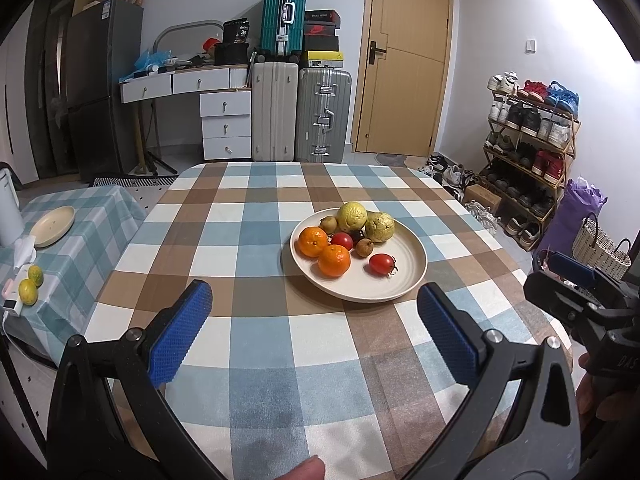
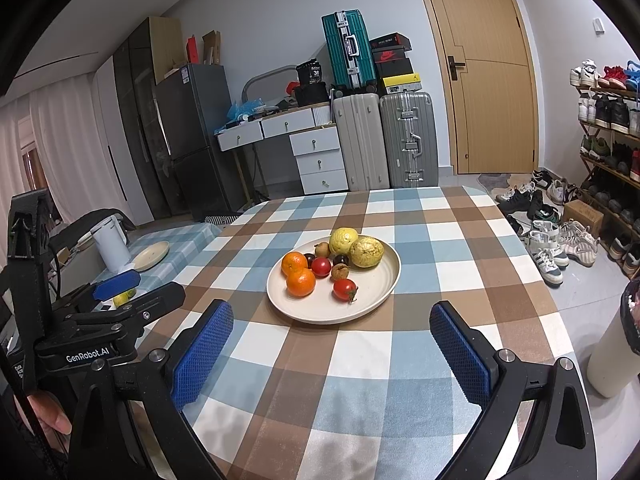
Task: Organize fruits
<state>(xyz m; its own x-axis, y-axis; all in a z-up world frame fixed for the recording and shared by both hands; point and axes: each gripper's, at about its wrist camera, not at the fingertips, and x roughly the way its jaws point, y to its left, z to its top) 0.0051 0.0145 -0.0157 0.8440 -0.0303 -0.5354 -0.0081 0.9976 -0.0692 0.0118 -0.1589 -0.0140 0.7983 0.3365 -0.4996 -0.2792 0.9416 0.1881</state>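
A cream plate (image 1: 404, 280) (image 2: 376, 292) sits mid-table on the checked cloth. It holds two oranges (image 1: 334, 261) (image 2: 301, 282), two red tomatoes (image 1: 382, 264) (image 2: 345, 289), two yellow-green guavas (image 1: 379, 227) (image 2: 367, 252) and some small brown and dark fruits (image 1: 364, 247) (image 2: 340, 271). My left gripper (image 1: 316, 320) hovers open over the near table, short of the plate, holding nothing. My right gripper (image 2: 332, 344) is open too, just before the plate's near rim. Each gripper shows at the edge of the other's view.
A lower side table on the left carries an empty cream plate (image 1: 53, 226) (image 2: 151, 255), two yellow-green citrus fruits (image 1: 31, 284), a white kettle (image 2: 111, 248) and a tissue. Suitcases, drawers, a fridge, a door and a shoe rack (image 1: 532, 136) stand beyond the table.
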